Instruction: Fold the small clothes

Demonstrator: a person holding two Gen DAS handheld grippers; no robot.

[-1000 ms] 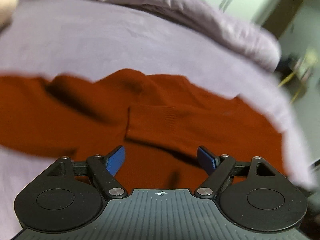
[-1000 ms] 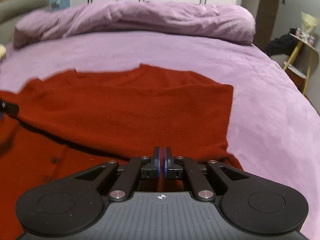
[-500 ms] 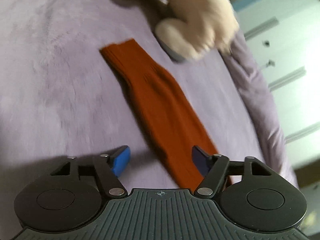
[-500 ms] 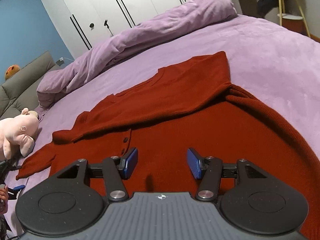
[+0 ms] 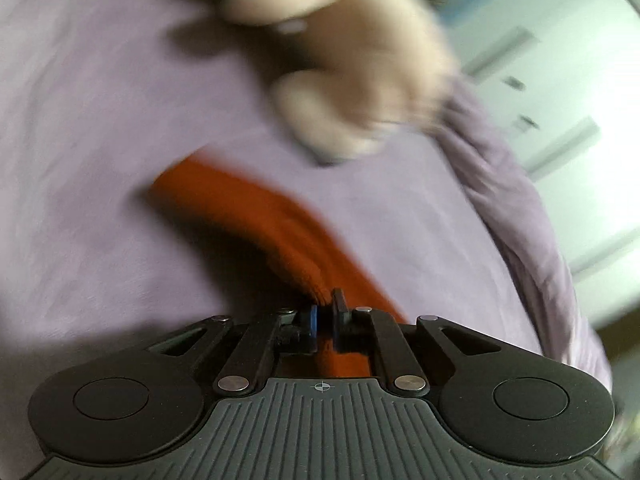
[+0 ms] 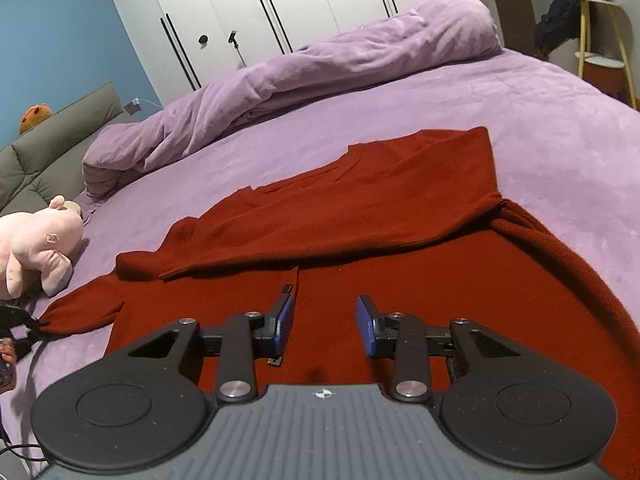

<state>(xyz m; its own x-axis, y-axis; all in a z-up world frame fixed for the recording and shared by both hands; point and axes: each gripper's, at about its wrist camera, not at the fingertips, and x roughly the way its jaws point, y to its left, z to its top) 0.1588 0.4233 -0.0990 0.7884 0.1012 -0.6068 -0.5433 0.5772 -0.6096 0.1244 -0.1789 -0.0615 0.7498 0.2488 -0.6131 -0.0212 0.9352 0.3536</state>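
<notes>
My left tongs are clenched on the sleeve of the rust-red cardigan, with a bunched fold of the knit pinched between the blue pads. That view is blurred: the sleeve runs away from the tips up to the left across the purple bed, and beyond its cuff sits the pale plush pig, smeared but recognisable. Only this view shows the pinch itself.

From my right tongs' camera, going left to right, the plush pig lies sharp at the left edge, near the cuff end of that sleeve, where dark tips of the left tongs meet it. The body of the cardigan lies flat mid-bed, its other sleeve folded across the chest, a rolled purple duvet behind it. My right tongs hang above the cardigan's button edge, jaws apart and closing, nothing pressed between the pads.
</notes>
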